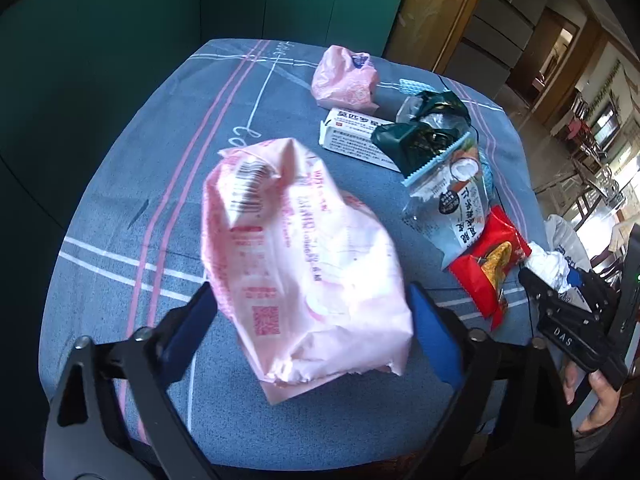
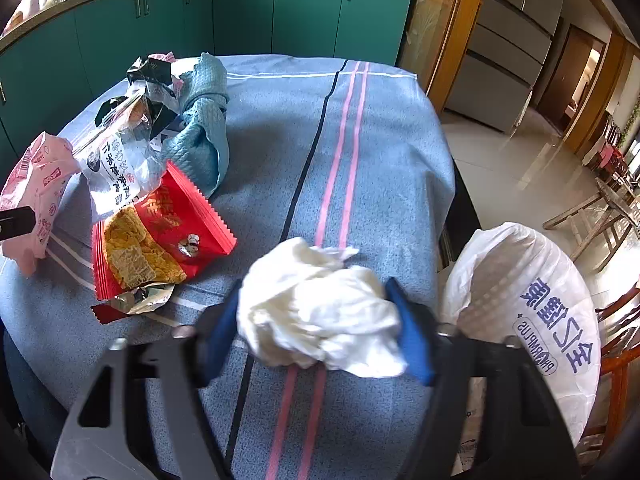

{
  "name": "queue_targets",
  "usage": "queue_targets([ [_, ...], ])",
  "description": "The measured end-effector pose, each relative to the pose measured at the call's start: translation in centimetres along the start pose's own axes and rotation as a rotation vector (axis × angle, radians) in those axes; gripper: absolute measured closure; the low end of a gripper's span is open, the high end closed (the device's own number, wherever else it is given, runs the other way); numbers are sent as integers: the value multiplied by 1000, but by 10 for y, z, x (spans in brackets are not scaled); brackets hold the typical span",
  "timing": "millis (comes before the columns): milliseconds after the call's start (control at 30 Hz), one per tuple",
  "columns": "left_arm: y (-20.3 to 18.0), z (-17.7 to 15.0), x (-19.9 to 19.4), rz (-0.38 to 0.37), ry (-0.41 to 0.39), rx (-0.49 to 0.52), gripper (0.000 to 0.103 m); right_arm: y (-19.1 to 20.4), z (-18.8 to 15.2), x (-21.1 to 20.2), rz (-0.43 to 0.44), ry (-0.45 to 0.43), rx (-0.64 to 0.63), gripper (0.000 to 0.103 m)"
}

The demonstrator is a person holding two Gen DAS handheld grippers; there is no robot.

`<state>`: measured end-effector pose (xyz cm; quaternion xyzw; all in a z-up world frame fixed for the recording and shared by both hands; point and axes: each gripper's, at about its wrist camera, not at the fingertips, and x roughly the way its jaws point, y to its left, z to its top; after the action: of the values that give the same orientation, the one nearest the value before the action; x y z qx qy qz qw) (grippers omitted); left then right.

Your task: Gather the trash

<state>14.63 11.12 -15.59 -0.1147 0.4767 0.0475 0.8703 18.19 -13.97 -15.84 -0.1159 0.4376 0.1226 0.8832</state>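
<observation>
trash spread on table w/ blue striped cloth [image 2: 380, 152]. left gripper [image 1: 312, 316] clenched on big pink wrapper bag [image 1: 304, 264], blue pads touching both sides, bag held just above cloth. ahead-right of left gripper: small pink bag [image 1: 344, 78], white box [image 1: 352, 140], dark green wrapper [image 1: 420, 132], clear snack pouch [image 1: 456, 204], red snack packet [image 1: 492, 260], all close together, some overlapping. teal cloth [image 2: 204, 132] beside that pile in right wrist view. right gripper [image 2: 320, 320] grasping crumpled white tissue [image 2: 320, 308] btwn its blue pads, above cloth near table edge. white plastic bag w/ blue print [image 2: 528, 320] just right of right gripper, off the table edge, apart from tissue.
</observation>
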Motion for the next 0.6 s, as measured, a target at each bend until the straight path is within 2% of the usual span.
queue_targets([
  [33,-1,0,0,-6,0,6,27,-1,0,-1,4,-2,2,47],
  [100,-3,-1,1,-5,-7,15,29,-2,0,-3,24,-7,16,52],
  [133,-3,-1,1,-7,-12,17,33,-3,0,-4,31,-10,23,54],
  [233,0,0,-3,-34,-29,8,48,-3,0,-12,46,-28,27,55],
  [333,0,1,-17,-44,-75,6,51,-7,1,-24,51,-56,33,55],
  [467,-9,5,-47,-58,-162,36,51,-27,3,-56,40,-135,65,55],
  [600,-37,5,-64,-125,-199,117,51,-73,-3,-91,-59,-208,142,55],
])
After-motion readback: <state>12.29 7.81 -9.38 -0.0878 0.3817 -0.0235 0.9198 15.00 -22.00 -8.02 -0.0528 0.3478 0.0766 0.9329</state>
